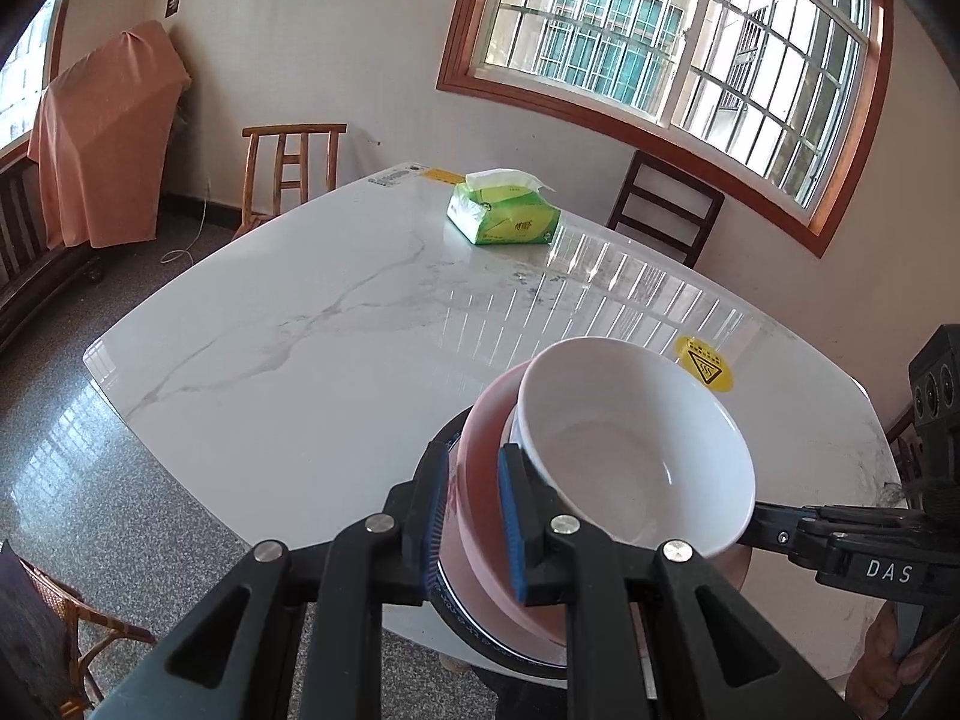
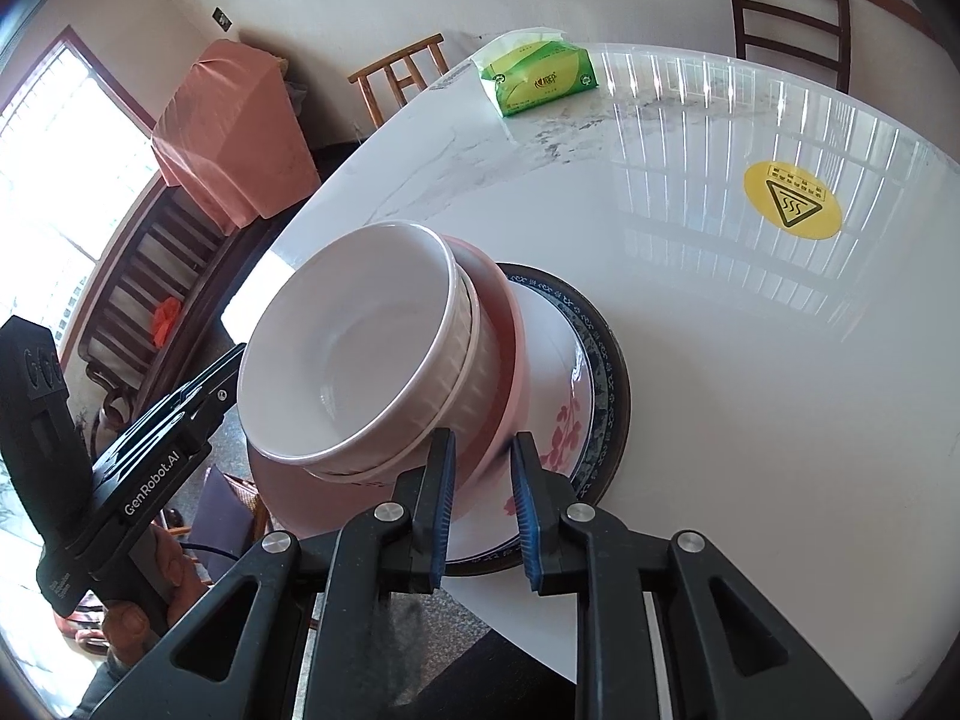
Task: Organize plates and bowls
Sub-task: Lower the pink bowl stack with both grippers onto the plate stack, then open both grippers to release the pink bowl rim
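The stack of bowls [image 2: 384, 360] sits on the blue-rimmed plate [image 2: 606, 372] at the counter's [image 2: 720, 360] near edge; left gripper [image 1: 474, 516] clamps the pink bowl's [image 1: 480, 480] rim, right gripper [image 2: 480, 498] straddles it, slightly apart

White bowls [image 2: 360, 348] stacked in a pink bowl [image 2: 510, 360] on a blue-rimmed plate [image 2: 606, 372], white worktop [image 2: 750, 360]; right tool [image 2: 483, 516] straddles the pink rim

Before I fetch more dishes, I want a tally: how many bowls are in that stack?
3, maybe more hidden: a plain white bowl on top, a ribbed white bowl nested under it, and a pink bowl below, all sitting on the blue-rimmed plate.
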Action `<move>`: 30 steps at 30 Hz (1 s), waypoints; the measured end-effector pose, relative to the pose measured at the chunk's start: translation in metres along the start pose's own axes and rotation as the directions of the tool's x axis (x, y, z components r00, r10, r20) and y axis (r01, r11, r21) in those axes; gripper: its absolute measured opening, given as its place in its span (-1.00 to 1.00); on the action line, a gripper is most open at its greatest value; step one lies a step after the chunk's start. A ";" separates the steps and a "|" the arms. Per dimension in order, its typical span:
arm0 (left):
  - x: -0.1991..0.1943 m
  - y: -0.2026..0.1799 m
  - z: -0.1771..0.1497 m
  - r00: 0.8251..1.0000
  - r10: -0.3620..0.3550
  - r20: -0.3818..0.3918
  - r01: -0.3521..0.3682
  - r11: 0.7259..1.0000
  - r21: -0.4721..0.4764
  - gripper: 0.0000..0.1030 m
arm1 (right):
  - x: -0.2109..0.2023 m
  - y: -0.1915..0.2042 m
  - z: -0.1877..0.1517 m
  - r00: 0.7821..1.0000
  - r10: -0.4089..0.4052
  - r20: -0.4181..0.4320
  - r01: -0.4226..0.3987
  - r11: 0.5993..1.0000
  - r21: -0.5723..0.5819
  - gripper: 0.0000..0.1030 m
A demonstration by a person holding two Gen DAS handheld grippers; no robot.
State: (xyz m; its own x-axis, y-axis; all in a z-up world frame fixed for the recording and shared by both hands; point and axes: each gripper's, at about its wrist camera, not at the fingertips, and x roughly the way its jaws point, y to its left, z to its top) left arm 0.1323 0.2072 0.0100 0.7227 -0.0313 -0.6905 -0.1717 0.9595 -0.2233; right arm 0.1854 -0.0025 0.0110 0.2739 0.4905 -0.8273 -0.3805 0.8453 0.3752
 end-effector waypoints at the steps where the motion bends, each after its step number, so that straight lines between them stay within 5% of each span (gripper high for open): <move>1: 0.001 0.001 0.000 1.000 -0.002 -0.004 0.002 1.000 -0.003 -0.69 | -0.001 0.001 -0.002 1.000 0.002 0.000 -0.002 1.000 0.003 -0.61; 24: 0.007 0.005 -0.006 0.997 -0.058 -0.043 0.056 0.996 -0.063 -0.64 | -0.002 -0.009 0.002 0.998 -0.019 0.052 0.019 1.000 0.011 -0.61; 30: 0.000 0.023 -0.011 0.989 -0.142 -0.047 0.134 0.980 -0.149 -0.56 | -0.009 -0.016 -0.003 0.995 0.015 0.099 -0.019 0.999 0.045 -0.60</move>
State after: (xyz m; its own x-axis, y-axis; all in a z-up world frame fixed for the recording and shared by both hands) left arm 0.1214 0.2262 -0.0027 0.7072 -0.1807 -0.6836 -0.1713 0.8942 -0.4136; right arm 0.1865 -0.0212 0.0107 0.3547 0.5215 -0.7760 -0.3456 0.8443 0.4094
